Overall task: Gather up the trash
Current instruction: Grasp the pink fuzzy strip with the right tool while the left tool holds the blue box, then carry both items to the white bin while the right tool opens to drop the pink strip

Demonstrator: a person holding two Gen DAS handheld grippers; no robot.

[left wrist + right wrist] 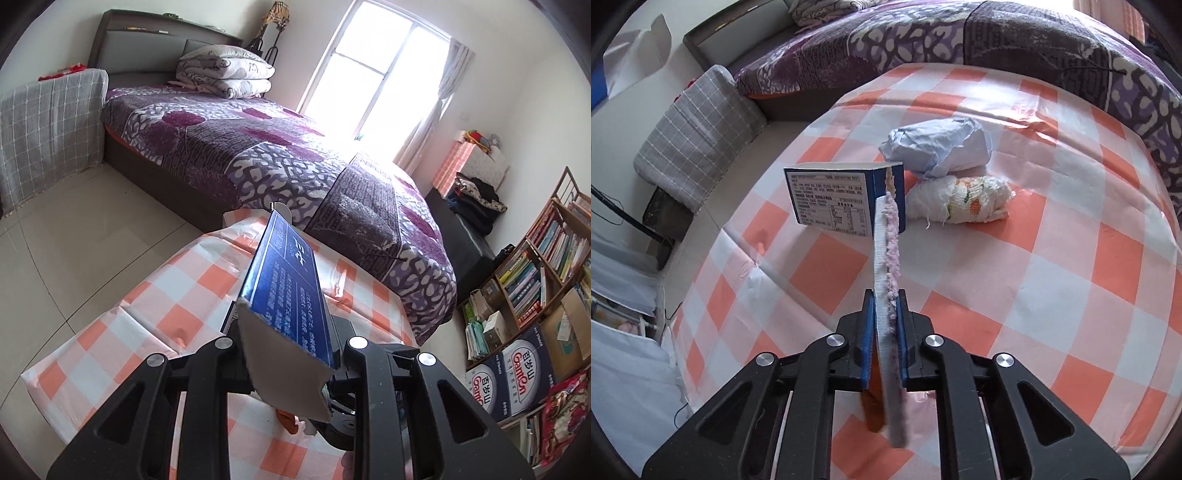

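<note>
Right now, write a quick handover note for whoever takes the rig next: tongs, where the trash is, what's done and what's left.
Left tongs: shut on the blue printed cardboard box, held above the orange-and-white checked tablecloth.
Right tongs: shut on a flat white-and-pink fuzzy strip.
On the cloth, touching each other: a crumpled pale blue paper wad and a rolled white patterned tissue bundle.
Done: two pieces gripped.
Left: bin both, then collect the wad and bundle. No bin in view.

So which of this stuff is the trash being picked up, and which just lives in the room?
Trash:
- blue box, in the left tongs
- fuzzy strip, in the right tongs
- crumpled paper
- wadded cloth

Just there:
- bed
- bookshelf
- checked tablecloth
</note>
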